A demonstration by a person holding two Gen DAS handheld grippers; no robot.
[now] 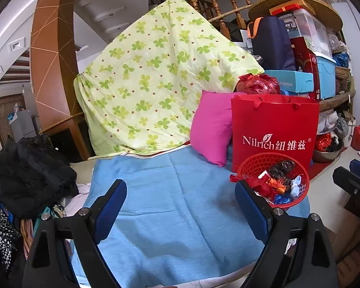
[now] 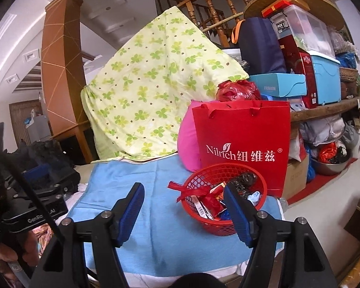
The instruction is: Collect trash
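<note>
Though unconfirmed as final: red mesh basket [image 2: 224, 200] already loaded with wrappers [image 2: 210, 202]; blue cloth [image 1: 170, 206] bare; left tool [image 1: 180, 199], right tool [image 2: 183, 200] both released, empty.

Left tool [image 1: 181, 206] and right tool [image 2: 183, 212], both wide apart, empty.

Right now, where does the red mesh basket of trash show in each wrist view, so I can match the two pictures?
Left wrist: red mesh basket sits lower right on the blue cloth, partly behind the right finger of the open left gripper.
Right wrist: the basket sits right of centre, partly behind the right finger of the open right gripper.
Shared landmark: the red Nilrich bag stands directly behind it.
</note>
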